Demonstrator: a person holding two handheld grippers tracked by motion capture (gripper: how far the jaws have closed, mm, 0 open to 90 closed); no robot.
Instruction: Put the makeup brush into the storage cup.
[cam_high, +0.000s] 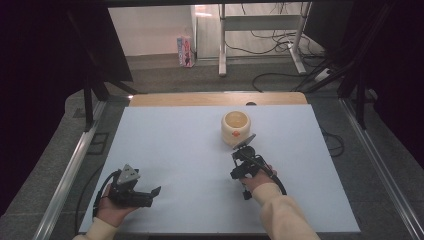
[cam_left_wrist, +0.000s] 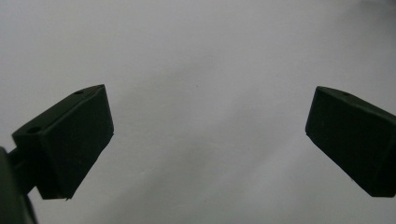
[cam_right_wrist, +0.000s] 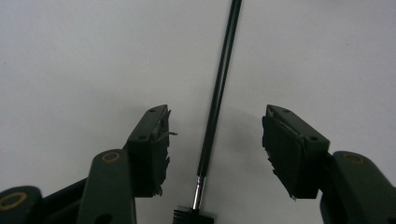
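Observation:
A thin black brush (cam_right_wrist: 218, 88) with a silver ferrule and short bristles lies on the white table (cam_right_wrist: 70, 60). My right gripper (cam_right_wrist: 215, 126) hovers over it, open, one jaw on either side of the handle, neither touching it. In the high view the right gripper (cam_high: 243, 162) is held just in front of a cream round pot (cam_high: 235, 127) with an orange spot. My left gripper (cam_high: 152, 196) rests at the table's near left, pointing right. Its jaws (cam_left_wrist: 210, 112) stand wide open over bare table.
The white tabletop (cam_high: 175, 145) has a wooden strip (cam_high: 215, 99) along its far edge and metal rails (cam_high: 70, 170) down both sides. Beyond it are the floor cables (cam_high: 280, 45), desk legs and a small pink box (cam_high: 185, 51).

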